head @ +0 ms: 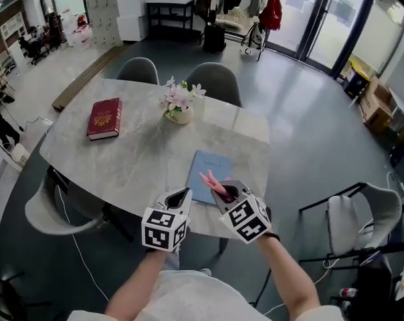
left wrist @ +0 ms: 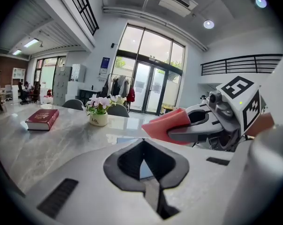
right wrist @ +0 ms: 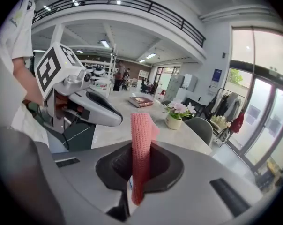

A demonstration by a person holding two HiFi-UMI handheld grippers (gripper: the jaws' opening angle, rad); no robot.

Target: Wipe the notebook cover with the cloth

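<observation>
Two grippers sit at lower centre of the head view, over the near edge of the marble table [head: 142,156]. Left gripper [head: 178,196]: jaws closed together, nothing between them. Right gripper [head: 221,191]: jaws clamped on the pink cloth [head: 211,180], which sticks out past the tips as a folded strip. The blue notebook [head: 209,164] lies flat just beyond both grippers, close to the table's near edge. The cloth is over its near part; contact cannot be resolved. Risk, as judged: nothing pins the notebook, so a wiping stroke drawn toward the lower frame could drag it off that edge. A hard press could also pull the cloth out of its narrow pinch. Strokes toward the upper frame look safer. Room: bare tabletop to the left of the notebook and beyond it. The flower pot [head: 178,116] stands farther up the frame, and the red book [head: 105,118] is well apart at upper left. The table's right edge runs near the notebook.
</observation>
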